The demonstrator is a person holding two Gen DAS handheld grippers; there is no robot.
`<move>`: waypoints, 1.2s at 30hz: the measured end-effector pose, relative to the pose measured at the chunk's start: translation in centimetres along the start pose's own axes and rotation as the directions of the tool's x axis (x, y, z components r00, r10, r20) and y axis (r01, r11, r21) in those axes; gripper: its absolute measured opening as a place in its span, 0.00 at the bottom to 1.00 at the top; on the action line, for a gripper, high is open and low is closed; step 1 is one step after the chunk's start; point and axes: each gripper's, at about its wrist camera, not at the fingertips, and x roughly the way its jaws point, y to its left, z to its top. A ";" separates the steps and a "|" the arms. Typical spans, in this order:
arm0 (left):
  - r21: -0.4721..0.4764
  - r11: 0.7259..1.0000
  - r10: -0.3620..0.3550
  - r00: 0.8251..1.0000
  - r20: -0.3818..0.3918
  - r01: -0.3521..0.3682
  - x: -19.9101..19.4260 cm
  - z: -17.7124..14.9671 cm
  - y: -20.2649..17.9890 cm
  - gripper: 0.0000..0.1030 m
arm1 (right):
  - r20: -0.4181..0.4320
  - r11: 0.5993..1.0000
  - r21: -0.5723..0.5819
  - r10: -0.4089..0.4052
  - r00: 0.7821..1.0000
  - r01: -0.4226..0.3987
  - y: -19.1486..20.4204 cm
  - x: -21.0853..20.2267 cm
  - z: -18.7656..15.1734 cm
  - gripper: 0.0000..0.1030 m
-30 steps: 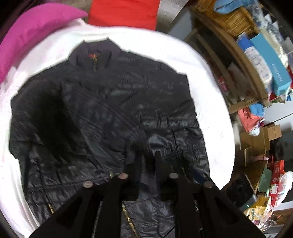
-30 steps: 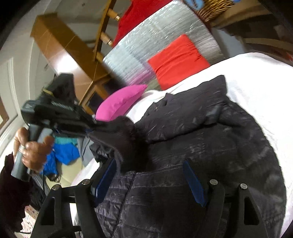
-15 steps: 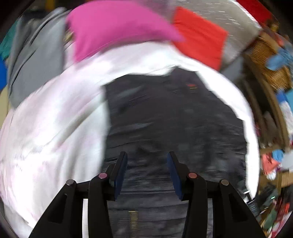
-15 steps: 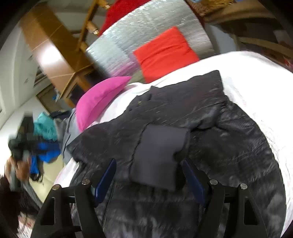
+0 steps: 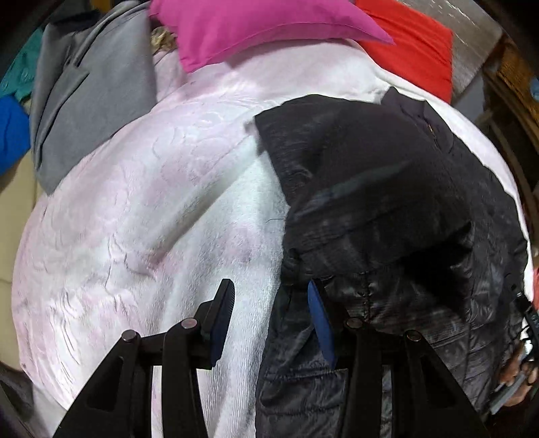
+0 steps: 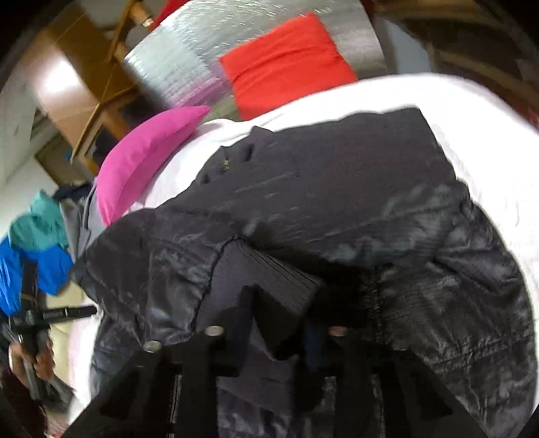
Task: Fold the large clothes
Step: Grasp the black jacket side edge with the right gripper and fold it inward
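Note:
A black quilted jacket (image 5: 387, 202) lies on a white bedspread (image 5: 151, 219), one sleeve folded across its chest. My left gripper (image 5: 269, 320) points down at the jacket's left edge; it is open, its left finger over the bedspread and its right finger (image 5: 320, 323) at the hem. In the right wrist view the jacket (image 6: 337, 209) fills the middle. My right gripper (image 6: 279, 313) is closing on the sleeve's ribbed cuff (image 6: 269, 269), which sits between its fingers. A hand holds the left gripper (image 6: 33, 320) at the far left.
A pink pillow (image 5: 252, 27) and a red cushion (image 5: 414, 47) lie at the head of the bed. A grey garment (image 5: 87, 101) drapes over the bed's left side, with blue and teal clothes (image 6: 33, 242) beyond. Wooden furniture stands behind.
The left gripper let go of the sleeve cuff, opened wider and swung left to the jacket's edge. The cuff dropped onto the jacket, and the right gripper's wide jaws closed in on it.

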 end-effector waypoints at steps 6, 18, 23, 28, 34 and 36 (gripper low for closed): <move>0.057 0.998 0.014 1.000 0.023 -0.015 0.1 0.3 -1.0 0.45 | 0.116 0.990 -0.125 -0.043 0.992 0.057 3.2 -3.6 1.4 0.11; 0.129 0.991 0.019 0.993 0.118 -0.035 -2.0 0.9 -2.3 0.51 | 0.201 0.983 -0.114 -0.120 0.972 0.145 1.3 -6.0 7.5 0.10; 0.176 0.982 0.044 0.992 0.116 -0.064 -0.6 1.4 -5.0 0.52 | 0.196 0.980 -0.038 -0.184 0.963 0.194 -1.8 -4.2 10.3 0.10; 0.214 0.967 0.104 0.981 0.163 -0.138 0.7 1.4 -7.5 0.52 | 0.188 0.970 -0.020 -0.234 0.954 0.242 -3.2 -1.9 11.3 0.10; 0.211 0.954 0.160 0.956 0.246 -0.214 1.1 1.1 -9.0 0.53 | 0.196 0.967 -0.007 -0.247 0.949 0.254 -3.8 -0.8 11.7 0.10; 0.208 0.951 0.169 0.949 0.266 -0.227 1.2 1.1 -9.2 0.53 | 0.201 0.965 -0.011 -0.254 0.946 0.262 -3.8 -0.5 11.9 0.10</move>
